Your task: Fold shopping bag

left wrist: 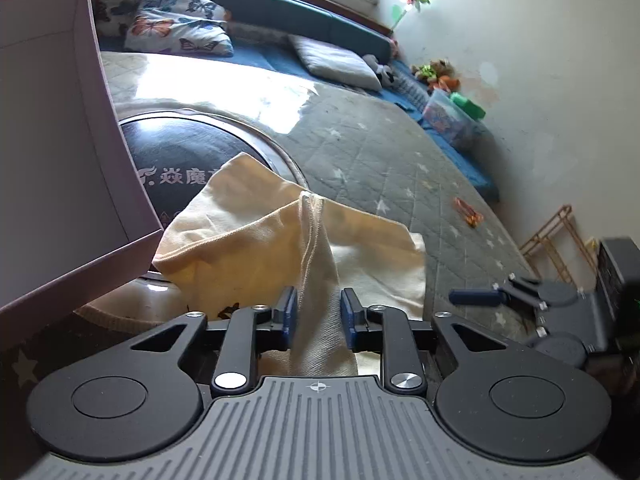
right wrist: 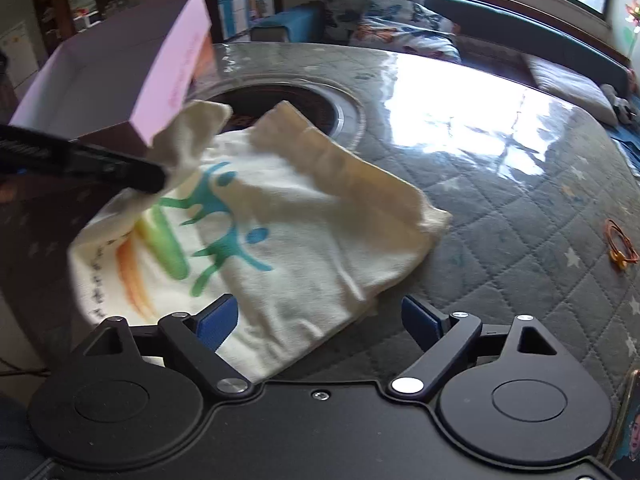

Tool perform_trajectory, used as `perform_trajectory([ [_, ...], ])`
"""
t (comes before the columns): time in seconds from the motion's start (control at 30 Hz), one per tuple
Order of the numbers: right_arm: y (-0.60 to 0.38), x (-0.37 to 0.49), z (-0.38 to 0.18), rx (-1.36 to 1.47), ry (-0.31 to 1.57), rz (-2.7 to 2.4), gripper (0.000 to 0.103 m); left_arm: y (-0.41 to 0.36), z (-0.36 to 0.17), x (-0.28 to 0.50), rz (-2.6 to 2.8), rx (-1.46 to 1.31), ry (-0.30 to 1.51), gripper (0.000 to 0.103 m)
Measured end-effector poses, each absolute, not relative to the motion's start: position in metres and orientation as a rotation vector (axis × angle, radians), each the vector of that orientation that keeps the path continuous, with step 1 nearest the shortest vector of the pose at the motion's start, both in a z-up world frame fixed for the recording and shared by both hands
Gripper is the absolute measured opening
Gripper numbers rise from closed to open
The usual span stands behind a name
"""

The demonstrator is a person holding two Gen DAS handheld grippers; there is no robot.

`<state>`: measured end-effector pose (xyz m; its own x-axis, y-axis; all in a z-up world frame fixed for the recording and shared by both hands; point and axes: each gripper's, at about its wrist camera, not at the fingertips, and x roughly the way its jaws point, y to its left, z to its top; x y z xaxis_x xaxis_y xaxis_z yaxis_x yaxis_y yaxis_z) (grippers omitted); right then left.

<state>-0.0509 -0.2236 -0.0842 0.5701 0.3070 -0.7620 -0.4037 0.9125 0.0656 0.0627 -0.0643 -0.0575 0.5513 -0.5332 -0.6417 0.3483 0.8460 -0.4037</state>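
A cream canvas shopping bag [left wrist: 248, 240] [right wrist: 304, 248] with a green, blue and orange print lies crumpled on the quilted table cover [right wrist: 520, 220]. My left gripper [left wrist: 319, 314] is shut on a bunched strip of the bag's cloth, which runs up between its blue pads. In the right wrist view this left gripper [right wrist: 160, 178] comes in from the left and holds that part of the bag lifted off the table. My right gripper [right wrist: 320, 320] stands open wide just above the bag's near edge, its pads not pressing on the cloth.
A pink open box [left wrist: 52, 140] [right wrist: 132, 68] stands right behind the bag on the left. A round dark glass inset [left wrist: 180, 152] [right wrist: 296, 104] lies partly under the bag. A small orange thing [right wrist: 620, 246] lies at the right. Cushions [left wrist: 176, 20] sit on a bench beyond.
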Motion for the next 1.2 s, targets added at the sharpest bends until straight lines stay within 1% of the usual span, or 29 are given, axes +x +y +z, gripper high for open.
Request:
perform_trajectory([
  [0.07, -0.219, -0.058, -0.081, -0.132, 0.868, 0.477, 0.099, -0.065, -0.055, 0.062, -0.527, -0.242, 0.821, 0.018],
  [0.17, -0.204, -0.071, -0.08, -0.19, 0.856, 0.56, 0.101, -0.068, -0.053, 0.064, -0.531, -0.251, 0.806, 0.017],
  [0.47, -0.152, -0.097, -0.092, -0.382, 0.812, 0.733, 0.101, -0.068, -0.049, 0.071, -0.519, -0.321, 0.791, 0.017],
  [0.63, -0.133, -0.097, -0.103, -0.542, 0.76, 0.687, 0.101, -0.067, -0.045, 0.07, -0.522, -0.336, 0.781, 0.016],
  [0.73, -0.134, -0.097, -0.103, -0.591, 0.739, 0.65, 0.101, -0.064, -0.046, 0.068, -0.519, -0.333, 0.788, 0.016],
  [0.83, -0.142, -0.094, -0.098, -0.593, 0.718, 0.601, 0.101, -0.061, -0.047, 0.065, -0.516, -0.327, 0.79, 0.015],
  [1.03, -0.171, -0.08, -0.088, -0.469, 0.749, 0.525, 0.102, -0.058, -0.046, 0.063, -0.512, -0.337, 0.782, 0.015],
  [1.2, -0.182, -0.071, -0.088, -0.431, 0.757, 0.437, 0.102, -0.056, -0.045, 0.061, -0.51, -0.336, 0.782, 0.015],
])
